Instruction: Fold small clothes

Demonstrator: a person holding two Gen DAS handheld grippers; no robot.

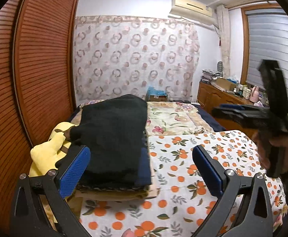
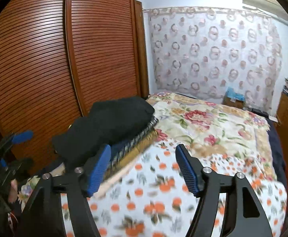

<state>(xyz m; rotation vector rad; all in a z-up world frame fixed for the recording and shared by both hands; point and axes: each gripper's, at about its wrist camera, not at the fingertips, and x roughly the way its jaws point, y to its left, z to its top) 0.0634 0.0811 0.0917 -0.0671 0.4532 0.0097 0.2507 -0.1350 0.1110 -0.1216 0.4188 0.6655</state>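
Observation:
A folded black garment (image 1: pixel 112 134) tops a stack of folded clothes (image 1: pixel 116 189) on the bed's left side; it also shows in the right wrist view (image 2: pixel 112 118). A yellow garment (image 1: pixel 45 154) lies crumpled left of the stack. My left gripper (image 1: pixel 142 158) is open and empty, its left pad beside the stack's near corner. My right gripper (image 2: pixel 144 164) is open and empty, held above the orange-print sheet (image 2: pixel 163 197) just right of the stack. In the left wrist view the right gripper (image 1: pixel 262 110) appears blurred, raised at the right, hand on its handle.
The orange-print sheet (image 1: pixel 183 177) covers the near bed, a floral quilt (image 2: pixel 213 126) the far part. A slatted wooden wardrobe (image 2: pixel 64 59) stands close on the left. A wooden dresser (image 1: pixel 223 96) with bottles and boxes stands at the right, by the window.

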